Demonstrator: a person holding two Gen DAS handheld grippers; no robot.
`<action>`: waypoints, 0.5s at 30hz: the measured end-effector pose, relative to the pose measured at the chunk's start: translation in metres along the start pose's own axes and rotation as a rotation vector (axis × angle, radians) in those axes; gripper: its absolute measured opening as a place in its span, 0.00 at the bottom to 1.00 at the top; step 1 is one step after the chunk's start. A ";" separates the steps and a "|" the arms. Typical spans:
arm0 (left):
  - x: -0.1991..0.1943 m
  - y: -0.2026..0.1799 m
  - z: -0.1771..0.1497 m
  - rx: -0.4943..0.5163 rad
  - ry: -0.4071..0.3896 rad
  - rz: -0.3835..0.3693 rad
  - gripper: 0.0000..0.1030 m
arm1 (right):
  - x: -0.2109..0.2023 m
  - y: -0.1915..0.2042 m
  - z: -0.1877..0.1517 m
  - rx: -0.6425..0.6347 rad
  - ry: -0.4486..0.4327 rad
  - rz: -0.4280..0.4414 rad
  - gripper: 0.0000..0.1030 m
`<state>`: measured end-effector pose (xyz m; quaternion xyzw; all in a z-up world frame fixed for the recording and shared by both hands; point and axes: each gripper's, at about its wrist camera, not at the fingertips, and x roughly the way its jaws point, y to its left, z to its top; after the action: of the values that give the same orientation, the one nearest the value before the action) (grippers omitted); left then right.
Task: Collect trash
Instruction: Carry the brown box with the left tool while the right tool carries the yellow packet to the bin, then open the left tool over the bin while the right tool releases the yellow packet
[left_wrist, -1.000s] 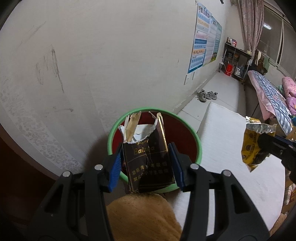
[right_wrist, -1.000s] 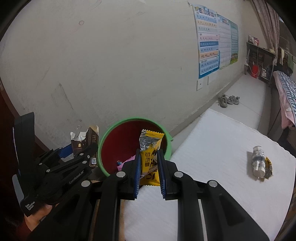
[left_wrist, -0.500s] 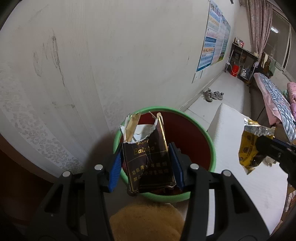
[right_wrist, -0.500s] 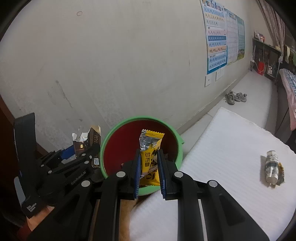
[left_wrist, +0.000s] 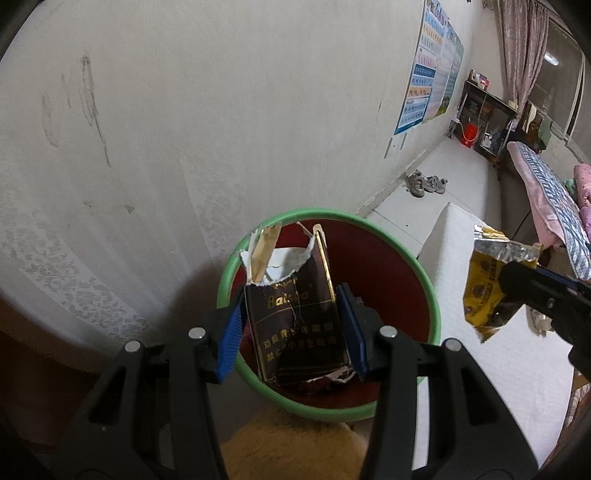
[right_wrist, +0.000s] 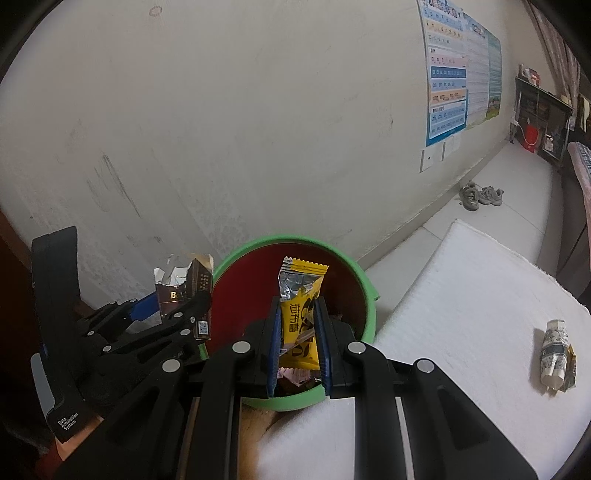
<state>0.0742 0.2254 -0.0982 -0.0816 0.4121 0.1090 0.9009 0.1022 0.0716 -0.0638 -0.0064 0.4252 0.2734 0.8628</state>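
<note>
Left gripper (left_wrist: 291, 328): clamped on a torn dark cigarette pack (left_wrist: 295, 317), held upright over the bin's mouth.
Right gripper (right_wrist: 298, 345): clamped on a yellow snack wrapper (right_wrist: 299, 325), also above the bin opening.
Bin (right_wrist: 369, 295): green-rimmed, red inside, against the wall; some scraps lie at its bottom.
Done: both pieces are carried to the bin, neither dropped yet.
Left: let go of both; then the crumpled paper cup (right_wrist: 554, 349) with a wrapper under it, on the white mat (right_wrist: 461, 314) at 3 o'clock in the right view.
</note>
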 end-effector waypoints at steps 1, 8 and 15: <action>0.001 0.000 0.002 0.001 0.001 0.002 0.45 | 0.001 0.000 0.000 -0.002 0.003 0.000 0.17; 0.011 0.001 0.003 0.014 0.010 0.014 0.45 | 0.010 -0.006 0.000 0.000 0.018 -0.010 0.18; 0.021 -0.002 0.004 0.011 0.030 0.004 0.45 | 0.019 -0.009 0.004 0.006 0.030 -0.010 0.18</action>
<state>0.0909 0.2272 -0.1113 -0.0775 0.4265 0.1074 0.8947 0.1188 0.0741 -0.0775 -0.0103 0.4389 0.2676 0.8577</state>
